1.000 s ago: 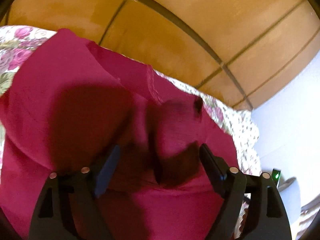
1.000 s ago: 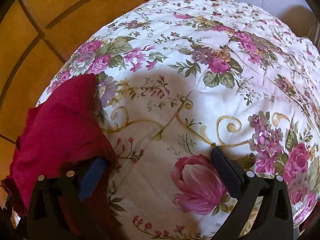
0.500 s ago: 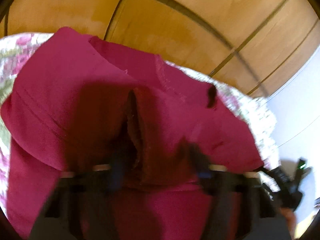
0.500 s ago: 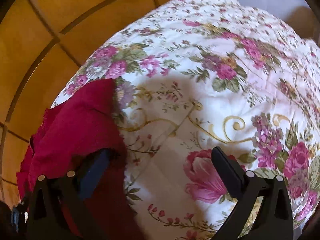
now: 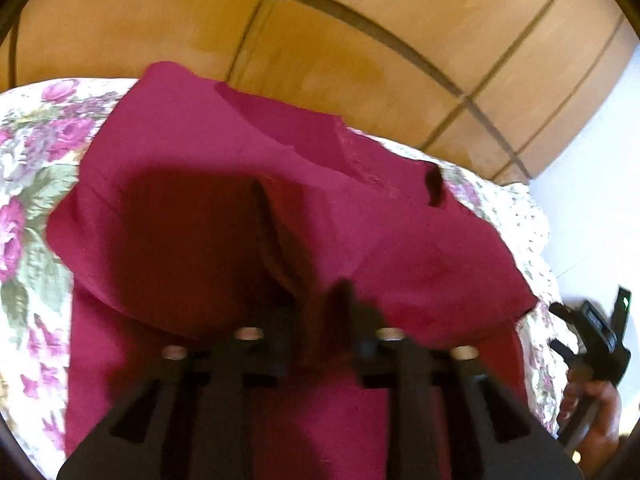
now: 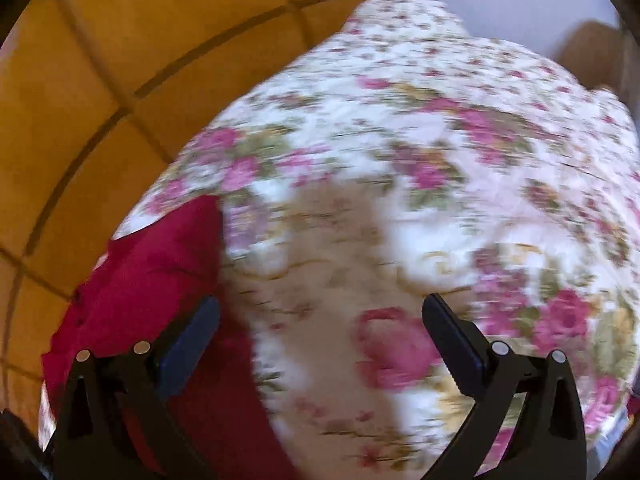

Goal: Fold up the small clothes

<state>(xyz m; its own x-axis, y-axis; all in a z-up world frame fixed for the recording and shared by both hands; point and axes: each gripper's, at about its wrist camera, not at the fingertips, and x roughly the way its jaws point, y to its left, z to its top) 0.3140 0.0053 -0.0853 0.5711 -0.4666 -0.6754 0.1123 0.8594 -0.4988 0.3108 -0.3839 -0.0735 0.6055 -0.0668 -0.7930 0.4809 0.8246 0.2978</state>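
Note:
A dark red garment [image 5: 224, 168] lies spread on the floral bedspread [image 5: 28, 184], with one layer folded over another. My left gripper [image 5: 316, 304] sits low over its near middle. Its jaws stand close together and are opening, with a pinched-up ridge of the red cloth between the blurred fingers [image 5: 342, 296]. In the right wrist view, the right gripper [image 6: 320, 320] is open and empty above the bedspread [image 6: 400, 140]. Its left finger [image 6: 192, 332] hangs over the edge of the red garment [image 6: 152, 272].
Orange-brown floor tiles [image 5: 340, 60] lie beyond the bed's far edge. A white wall [image 5: 592, 160] stands at the right. The other gripper [image 5: 596, 332] and a person's hand [image 5: 596, 416] show at the right edge of the left wrist view.
The left gripper's jaws went from wide apart to close together around a fold of the red cloth. The right gripper lifted and drifted, and its view is now blurred.

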